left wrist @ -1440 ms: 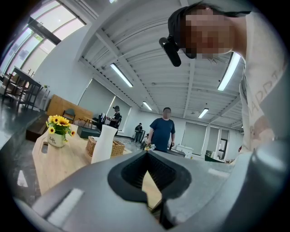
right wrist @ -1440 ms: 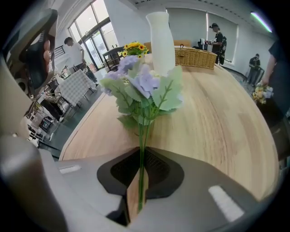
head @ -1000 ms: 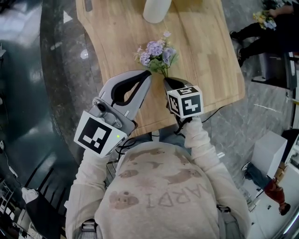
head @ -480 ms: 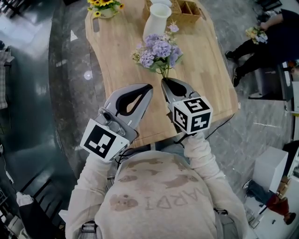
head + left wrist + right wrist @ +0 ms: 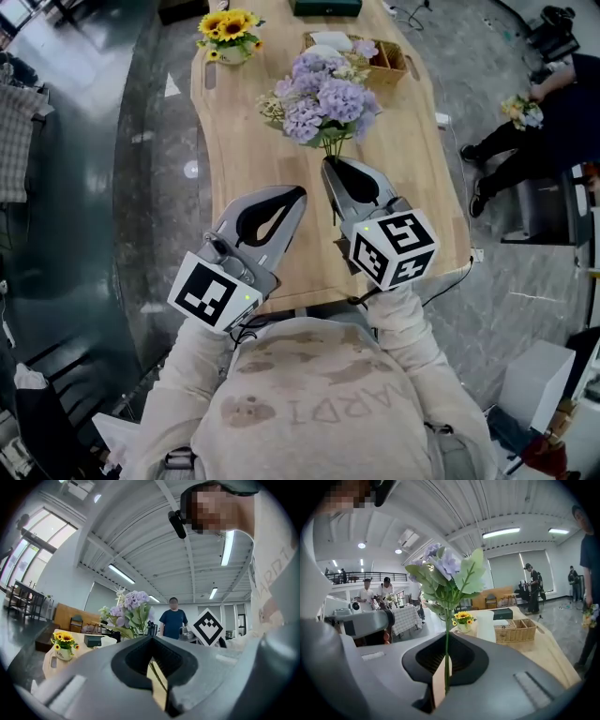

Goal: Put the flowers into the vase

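Note:
My right gripper (image 5: pixel 328 167) is shut on the green stems of a bunch of purple flowers (image 5: pixel 323 92) and holds it upright above the wooden table (image 5: pixel 246 150). In the right gripper view the stem (image 5: pixel 446 663) runs up between the jaws of the right gripper (image 5: pixel 446 637) to the blooms (image 5: pixel 443 571). The white vase (image 5: pixel 485 626) stands farther along the table; in the head view the blooms hide it. My left gripper (image 5: pixel 297 193) hovers just left of the stems, shut and empty. The left gripper (image 5: pixel 151 638) looks at the bunch (image 5: pixel 130 609) from beside it.
A small pot of sunflowers (image 5: pixel 229 33) stands at the table's far left end, a wicker basket (image 5: pixel 384 58) at the far right and a dark box (image 5: pixel 502 614) behind them. People stand and sit around the room (image 5: pixel 539 112).
The right gripper has carried the bunch higher and farther over the table, so the blooms now cover the vase in the head view. The left gripper has stayed beside it, shut.

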Tool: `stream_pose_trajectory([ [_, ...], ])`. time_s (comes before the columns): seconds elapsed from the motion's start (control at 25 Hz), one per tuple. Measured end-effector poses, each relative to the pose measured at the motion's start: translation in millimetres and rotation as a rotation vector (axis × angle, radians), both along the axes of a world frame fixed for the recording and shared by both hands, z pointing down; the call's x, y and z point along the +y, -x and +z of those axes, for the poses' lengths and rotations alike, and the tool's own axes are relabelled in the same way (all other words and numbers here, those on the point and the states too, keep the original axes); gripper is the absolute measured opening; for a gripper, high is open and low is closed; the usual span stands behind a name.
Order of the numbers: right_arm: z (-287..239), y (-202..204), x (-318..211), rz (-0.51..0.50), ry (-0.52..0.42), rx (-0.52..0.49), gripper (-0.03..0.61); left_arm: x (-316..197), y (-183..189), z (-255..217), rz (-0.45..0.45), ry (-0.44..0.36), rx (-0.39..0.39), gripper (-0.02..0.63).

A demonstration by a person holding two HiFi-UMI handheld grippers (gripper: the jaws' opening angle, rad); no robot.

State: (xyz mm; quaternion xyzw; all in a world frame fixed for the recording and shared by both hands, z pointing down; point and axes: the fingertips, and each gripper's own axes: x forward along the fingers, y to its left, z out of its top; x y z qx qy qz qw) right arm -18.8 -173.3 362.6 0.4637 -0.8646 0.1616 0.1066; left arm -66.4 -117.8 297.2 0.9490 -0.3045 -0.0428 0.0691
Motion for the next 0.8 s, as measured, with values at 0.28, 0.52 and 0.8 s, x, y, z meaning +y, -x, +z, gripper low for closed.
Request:
stream_pose_trajectory([
  [0.28, -29, -11, -22, -0.082, -0.113, -0.062, 0.031, -12, -12, -1, -0.096, -0.01, -0.001, 0.0],
  [0.52, -56, -30, -47, -0.153, -0.207, -0.096, 0.031, -20, -34, -6, -0.162, -0.019, -0.012, 0.0],
  [0.8, -85, -42, -81, -0.232, -0.307, -0.108, 0.032, -25, -59, -9, -0.213, -0.027, -0.052, 0.002],
])
